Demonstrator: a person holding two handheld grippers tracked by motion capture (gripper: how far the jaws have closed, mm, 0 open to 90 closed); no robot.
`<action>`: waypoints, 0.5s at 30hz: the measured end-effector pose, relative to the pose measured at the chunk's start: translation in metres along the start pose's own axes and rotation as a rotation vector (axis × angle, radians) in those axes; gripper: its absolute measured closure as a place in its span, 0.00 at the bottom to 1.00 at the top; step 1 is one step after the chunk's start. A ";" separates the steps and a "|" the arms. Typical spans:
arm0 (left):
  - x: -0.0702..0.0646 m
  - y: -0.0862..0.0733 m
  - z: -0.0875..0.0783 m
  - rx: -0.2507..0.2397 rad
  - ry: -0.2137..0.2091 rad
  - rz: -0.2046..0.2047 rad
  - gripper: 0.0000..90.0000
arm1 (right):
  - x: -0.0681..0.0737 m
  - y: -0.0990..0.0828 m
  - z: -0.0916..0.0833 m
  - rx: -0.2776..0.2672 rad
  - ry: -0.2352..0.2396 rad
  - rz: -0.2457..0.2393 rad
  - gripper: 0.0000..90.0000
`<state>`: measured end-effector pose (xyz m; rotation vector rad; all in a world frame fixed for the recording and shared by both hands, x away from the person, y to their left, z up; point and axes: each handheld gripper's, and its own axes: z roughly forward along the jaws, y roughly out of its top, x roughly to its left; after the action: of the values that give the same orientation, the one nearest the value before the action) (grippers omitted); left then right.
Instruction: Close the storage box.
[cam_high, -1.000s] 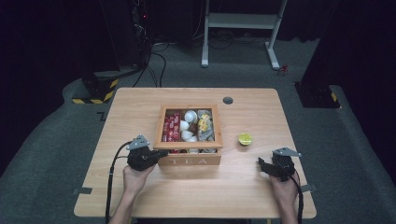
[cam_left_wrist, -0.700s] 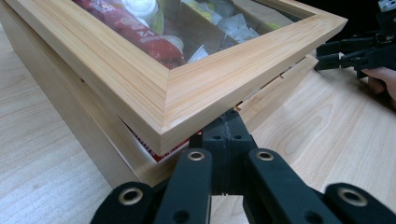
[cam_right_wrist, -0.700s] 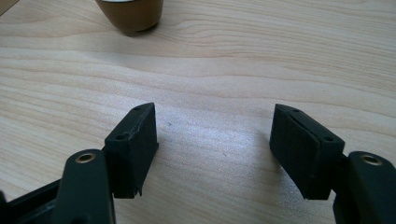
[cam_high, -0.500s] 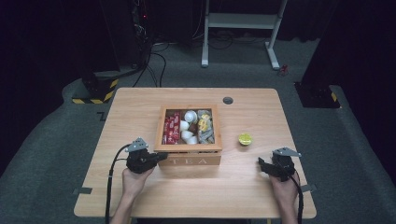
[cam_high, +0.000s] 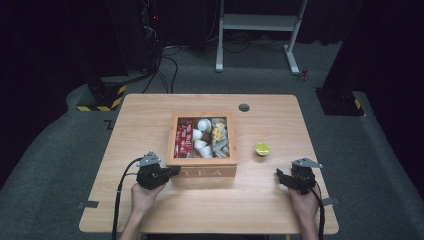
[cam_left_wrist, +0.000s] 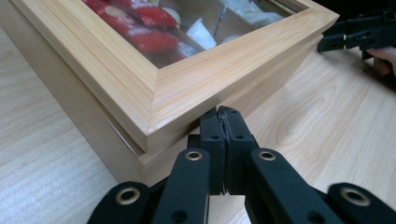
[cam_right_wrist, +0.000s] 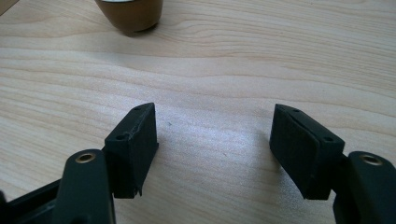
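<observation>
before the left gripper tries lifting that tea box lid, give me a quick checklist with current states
1. Left gripper shut, tips at the lid's corner edge: ok.
2. Tips wedged in the seam under the lid: cannot tell.
3. Tea box sitting flat on the table: ok.
4. Right gripper open, holding nothing, free to steady the box: ok.
5. Small lime-topped cup apart from the box: ok.

The left gripper has slid a little to the right along the table since a second ago, so its closed jaws now sit against the front left corner of the wooden tea box, just under its lid.
</observation>
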<state>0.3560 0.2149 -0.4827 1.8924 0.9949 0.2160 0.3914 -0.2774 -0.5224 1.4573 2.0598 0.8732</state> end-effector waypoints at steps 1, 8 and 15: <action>0.000 -0.001 0.000 -0.003 -0.001 -0.004 0.99 | 0.000 0.000 0.000 0.000 0.000 0.000 0.36; -0.002 -0.004 0.001 -0.009 -0.003 0.007 0.96 | 0.000 0.000 0.000 -0.001 0.002 -0.005 0.36; -0.004 -0.004 -0.009 -0.010 -0.019 0.022 0.87 | 0.000 0.000 0.000 -0.002 0.002 -0.003 0.36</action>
<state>0.3468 0.2186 -0.4802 1.8937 0.9588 0.2147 0.3913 -0.2773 -0.5226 1.4519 2.0616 0.8761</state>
